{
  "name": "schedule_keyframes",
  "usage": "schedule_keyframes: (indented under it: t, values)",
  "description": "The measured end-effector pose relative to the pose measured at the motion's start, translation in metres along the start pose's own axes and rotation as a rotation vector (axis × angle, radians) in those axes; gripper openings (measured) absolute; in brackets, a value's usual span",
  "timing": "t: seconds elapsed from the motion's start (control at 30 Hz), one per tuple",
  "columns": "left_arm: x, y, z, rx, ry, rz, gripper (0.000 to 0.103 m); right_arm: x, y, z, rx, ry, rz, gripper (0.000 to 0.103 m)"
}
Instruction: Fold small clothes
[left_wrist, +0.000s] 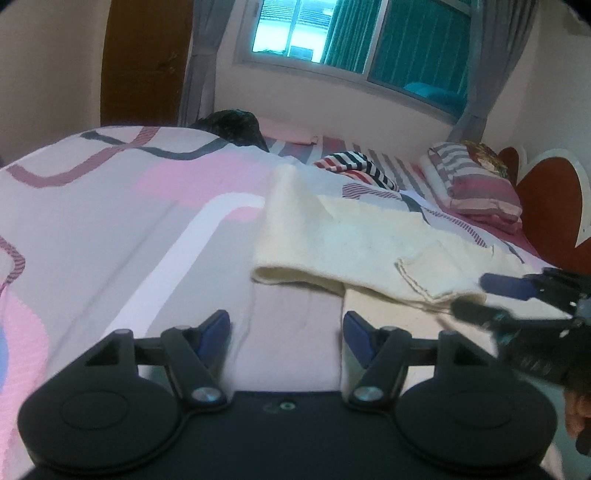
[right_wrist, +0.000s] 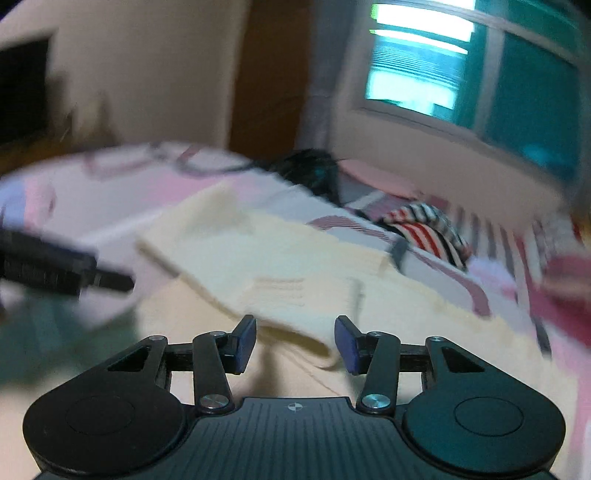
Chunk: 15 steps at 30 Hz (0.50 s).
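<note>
The cream cloth garment looks soft and matt, slightly fuzzy, with a stitched hem. Under it, the pink-and-grey printed cotton bedsheet is smooth and matt. The left gripper is matt black plastic with dull blue rubbery pads and shiny metal pivot screws. At 12 o'clock, a glossy brown wooden door.

right claw spread wide, cream garment ahead — blurred bed

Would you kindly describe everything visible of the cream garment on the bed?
The cream garment looks like soft, slightly fuzzy fabric, with a stitched patch pocket and a rolled near-left edge. It lies partly folded on the patterned bedspread. Both the left gripper and right gripper are open near its front edge; neither grips it.
</note>
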<state>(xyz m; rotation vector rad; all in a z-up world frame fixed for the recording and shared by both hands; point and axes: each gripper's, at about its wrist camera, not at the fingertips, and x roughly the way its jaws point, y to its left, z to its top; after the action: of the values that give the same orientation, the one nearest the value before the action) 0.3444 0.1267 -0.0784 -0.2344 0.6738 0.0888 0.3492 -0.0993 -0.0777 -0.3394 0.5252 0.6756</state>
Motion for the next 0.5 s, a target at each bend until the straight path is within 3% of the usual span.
schedule_keyframes:
  t: [0.07,0.13,0.17,0.37,0.5]
  values:
    - [-0.003,0.000,-0.002,-0.003,-0.001,0.001,0.065,0.008,0.005,-0.001,-0.057,0.007,-0.010,0.045]
    - [0.003,-0.002,-0.002,0.001,0.003,0.004,0.065,0.014,0.004,-0.003,-0.072,0.023,-0.017,0.012]
    - [0.005,-0.004,-0.003,0.006,0.002,0.006,0.065,0.018,0.000,-0.003,-0.054,0.035,-0.019,0.009]
    - [0.020,-0.019,0.001,0.038,0.007,0.016,0.065,0.013,-0.018,-0.003,0.081,0.011,-0.020,0.004]
    - [0.030,-0.031,0.007,0.072,0.011,0.019,0.065,-0.009,-0.048,0.000,0.263,-0.055,-0.038,0.003]
